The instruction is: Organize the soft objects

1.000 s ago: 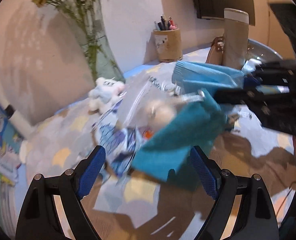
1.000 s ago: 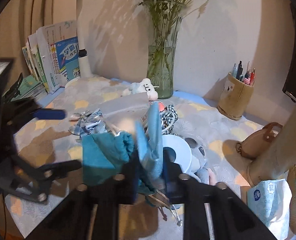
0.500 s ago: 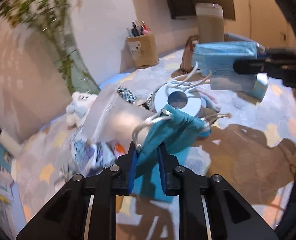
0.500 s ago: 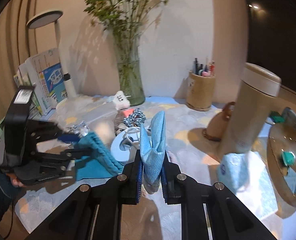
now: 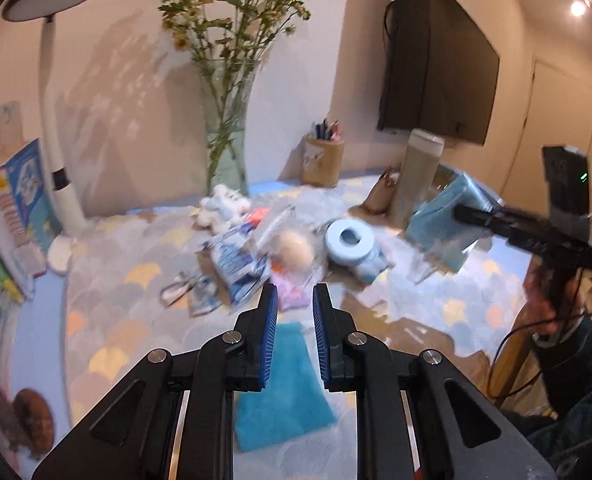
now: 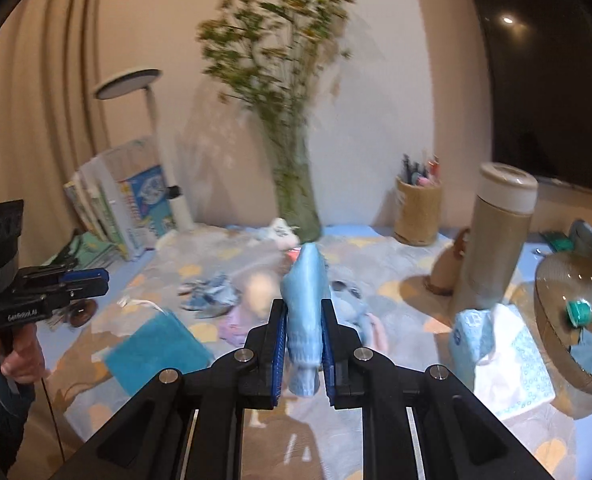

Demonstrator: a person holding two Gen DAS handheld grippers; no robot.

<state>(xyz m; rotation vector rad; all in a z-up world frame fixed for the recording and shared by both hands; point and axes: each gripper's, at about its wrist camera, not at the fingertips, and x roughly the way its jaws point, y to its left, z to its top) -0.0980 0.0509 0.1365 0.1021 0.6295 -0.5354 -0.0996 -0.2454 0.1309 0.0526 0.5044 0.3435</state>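
Observation:
My left gripper (image 5: pixel 294 300) is slightly open and empty, raised above a teal drawstring pouch (image 5: pixel 282 384) that lies flat on the table; the pouch also shows in the right wrist view (image 6: pixel 158 346). My right gripper (image 6: pixel 303 312) is shut on a folded light blue cloth (image 6: pixel 306 308) and holds it in the air; the cloth also shows in the left wrist view (image 5: pixel 444 220). A pile of soft things lies mid-table: a patterned packet (image 5: pixel 234 262), a fluffy cream ball (image 5: pixel 294 246), a blue tape roll (image 5: pixel 350 240) and a white plush toy (image 5: pixel 222 204).
A glass vase with flowers (image 5: pixel 226 148), a pen holder (image 5: pixel 322 160), a beige flask (image 6: pixel 492 236) and a desk lamp (image 5: pixel 56 128) stand along the back. A tissue pack (image 6: pixel 508 352) and a round basket (image 6: pixel 572 316) are at the right. Books (image 6: pixel 124 204) stand at the left.
My left gripper let go of the teal pouch, which now lies on the table, and pulled back and up. My right gripper kept hold of the blue cloth and moved away to the right.

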